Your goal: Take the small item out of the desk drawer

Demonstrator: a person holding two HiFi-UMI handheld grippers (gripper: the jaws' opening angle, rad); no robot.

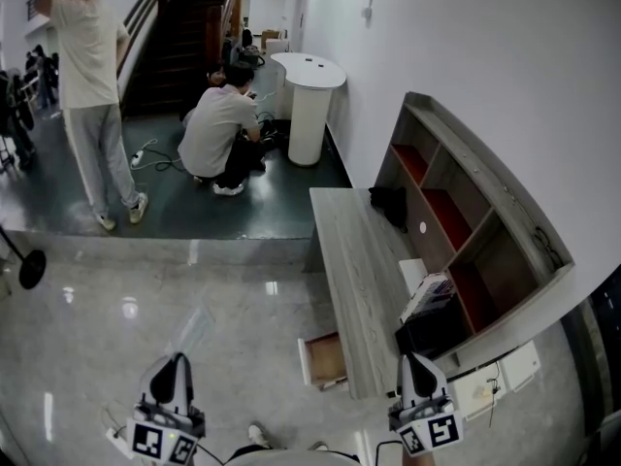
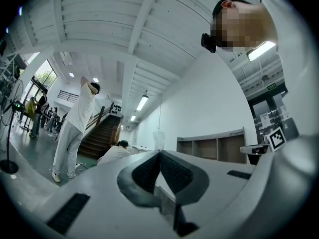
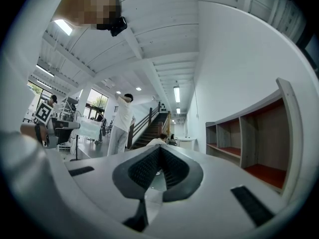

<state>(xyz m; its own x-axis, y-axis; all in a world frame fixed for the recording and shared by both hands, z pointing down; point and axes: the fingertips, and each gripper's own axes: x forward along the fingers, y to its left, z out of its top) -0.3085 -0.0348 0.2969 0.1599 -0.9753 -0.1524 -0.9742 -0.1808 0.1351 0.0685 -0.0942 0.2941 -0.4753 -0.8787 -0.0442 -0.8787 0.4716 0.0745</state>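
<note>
A long grey wooden desk (image 1: 351, 260) stands against the white wall on the right. Its drawer (image 1: 325, 359) hangs pulled out at the near end, showing a pale wood inside; no small item can be made out in it. My left gripper (image 1: 175, 363) is low at the left over the glossy floor, well away from the desk, with its jaws shut and nothing between them (image 2: 159, 153). My right gripper (image 1: 412, 361) hovers by the desk's near end, just right of the drawer, also shut and holding nothing (image 3: 160, 148). Both point level along the room.
An open shelf unit (image 1: 456, 212) sits on the desk, with a black bundle (image 1: 390, 204), a black box (image 1: 432, 330) and a white stack (image 1: 428, 294). Farther off, one person (image 1: 92, 95) stands, another (image 1: 221, 136) crouches near a white round counter (image 1: 309, 105).
</note>
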